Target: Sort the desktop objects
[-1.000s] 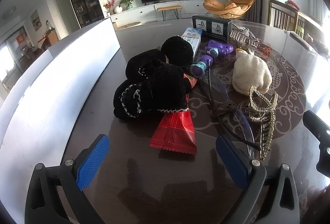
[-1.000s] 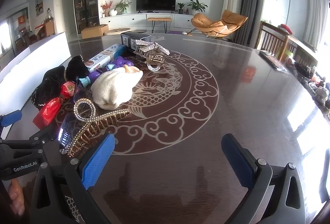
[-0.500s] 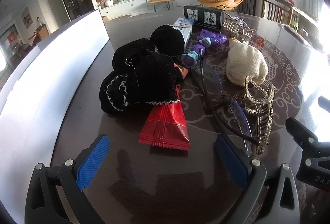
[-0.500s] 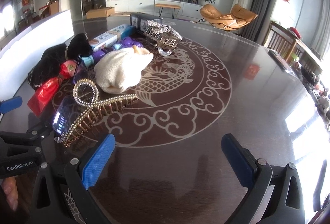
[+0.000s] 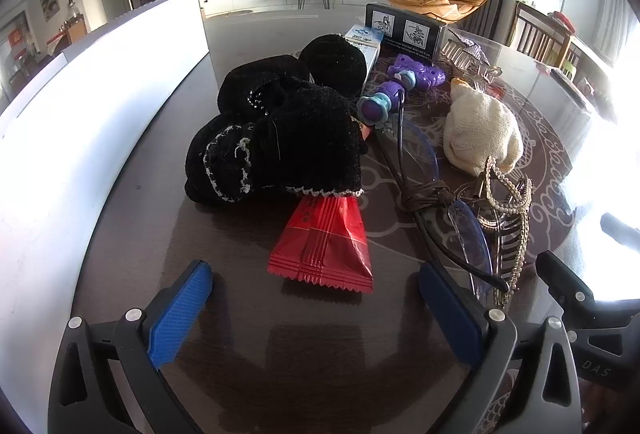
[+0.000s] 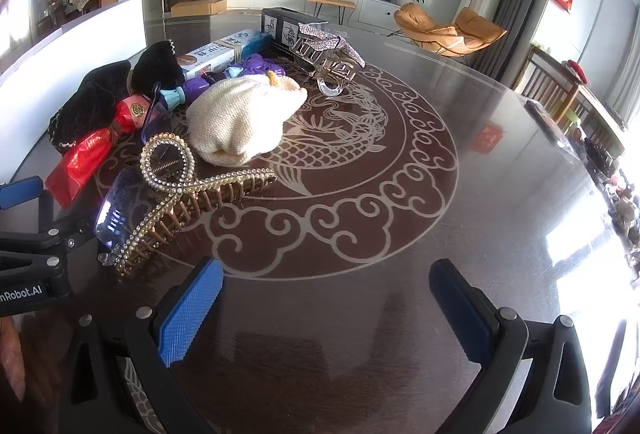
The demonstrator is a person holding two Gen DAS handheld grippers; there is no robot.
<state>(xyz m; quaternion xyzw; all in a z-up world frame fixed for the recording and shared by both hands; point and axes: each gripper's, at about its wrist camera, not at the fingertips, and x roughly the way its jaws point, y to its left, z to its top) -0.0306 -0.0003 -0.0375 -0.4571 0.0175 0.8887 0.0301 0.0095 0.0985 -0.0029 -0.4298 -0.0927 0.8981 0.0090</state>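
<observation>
Dark patterned table (image 5: 248, 354): red snack packet (image 5: 322, 242) dead ahead of left gripper (image 5: 316, 294), pointing away; both grippers (image 6: 326, 298) wide open, empty.

My bench (image 6: 460, 234) is dark wood polished glossy enough to mirror the window glare, with a pale inlaid pattern under the sheen. On it I see fuzzy black knitted cloth (image 5: 280, 138), a cream knitted pouch (image 6: 240, 118) with a coarse matt weave, a shiny crinkled red foil packet (image 5: 324, 246), a glossy purple plastic toy (image 5: 400, 86) and a gold metal hair claw (image 6: 188, 194) studded with pearls and rhinestones. My left tongs (image 5: 316, 298) and right tongs (image 6: 328, 302) are matt black plastic with ribbed blue rubbery pads (image 6: 188, 314).
</observation>
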